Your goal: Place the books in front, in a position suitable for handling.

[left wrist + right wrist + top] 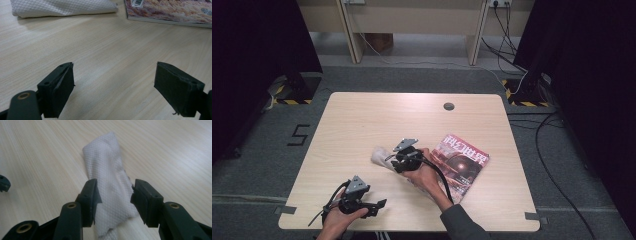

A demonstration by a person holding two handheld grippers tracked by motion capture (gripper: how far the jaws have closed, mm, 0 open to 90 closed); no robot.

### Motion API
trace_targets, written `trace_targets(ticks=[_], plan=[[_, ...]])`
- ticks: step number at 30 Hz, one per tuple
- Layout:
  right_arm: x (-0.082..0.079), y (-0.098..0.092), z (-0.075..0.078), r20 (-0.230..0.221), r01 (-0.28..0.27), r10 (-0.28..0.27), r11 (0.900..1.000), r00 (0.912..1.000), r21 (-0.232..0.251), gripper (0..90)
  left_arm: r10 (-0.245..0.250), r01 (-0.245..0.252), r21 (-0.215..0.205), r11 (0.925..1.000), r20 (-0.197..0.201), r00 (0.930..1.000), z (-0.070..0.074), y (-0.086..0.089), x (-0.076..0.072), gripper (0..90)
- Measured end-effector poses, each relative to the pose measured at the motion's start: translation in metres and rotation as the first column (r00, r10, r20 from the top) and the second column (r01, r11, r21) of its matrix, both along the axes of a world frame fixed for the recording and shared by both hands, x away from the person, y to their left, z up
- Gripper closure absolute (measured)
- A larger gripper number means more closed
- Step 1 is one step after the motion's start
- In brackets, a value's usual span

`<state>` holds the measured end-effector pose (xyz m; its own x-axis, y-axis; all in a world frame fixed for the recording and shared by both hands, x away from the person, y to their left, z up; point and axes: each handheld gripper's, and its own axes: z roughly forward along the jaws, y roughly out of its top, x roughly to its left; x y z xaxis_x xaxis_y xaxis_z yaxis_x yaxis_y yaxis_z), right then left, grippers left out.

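While the left gripper (pixel 379 204) rests near the table's (pixel 362 120) front edge with its jaws spread wide over bare wood, the right gripper (pixel 113 195) straddles the near end of a white folded cloth (pixel 107 167) lying flat mid-table, just beside a magazine (pixel 464 162); its jaws flank the cloth without yet pinching it.

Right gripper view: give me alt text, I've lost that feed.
A folded white cloth lies on the wooden table, its near end between the right gripper jaws. The black jaws stand half closed on either side of it, with the pads not clearly pressing yet.
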<state>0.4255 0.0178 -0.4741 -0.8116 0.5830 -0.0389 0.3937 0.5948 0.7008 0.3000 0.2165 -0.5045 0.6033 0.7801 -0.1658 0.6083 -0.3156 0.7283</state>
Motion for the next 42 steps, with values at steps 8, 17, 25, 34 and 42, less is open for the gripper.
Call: trace_targets(ticks=[8,17,25,34,42], plan=[[0.011,0.021,-0.013,-0.026,-0.007,0.007,1.000,0.9996,-0.015,56.7,-0.006,0.006,0.004,1.0000,-0.001,1.0000,0.000,-0.001,0.000,15.8],[0.020,0.036,-0.025,-0.042,0.012,-0.014,0.999,0.9990,-0.050,74.1,-0.007,0.007,0.003,1.0000,0.002,1.0000,0.000,0.000,0.000,15.8],[0.017,0.025,-0.016,-0.012,-0.003,0.003,0.999,0.9999,-0.048,78.2,-0.006,0.006,0.002,1.0000,0.001,1.0000,0.000,0.000,0.000,15.8],[0.014,-0.008,0.008,0.034,0.024,-0.023,0.999,0.9992,-0.032,78.4,-0.003,0.003,0.004,1.0000,0.001,1.0000,0.000,0.000,0.000,15.8],[0.011,-0.077,0.017,0.059,0.115,-0.114,0.993,0.9917,-0.012,78.3,-0.002,0.002,0.006,1.0000,-0.007,1.0000,-0.002,-0.001,0.001,15.8]])
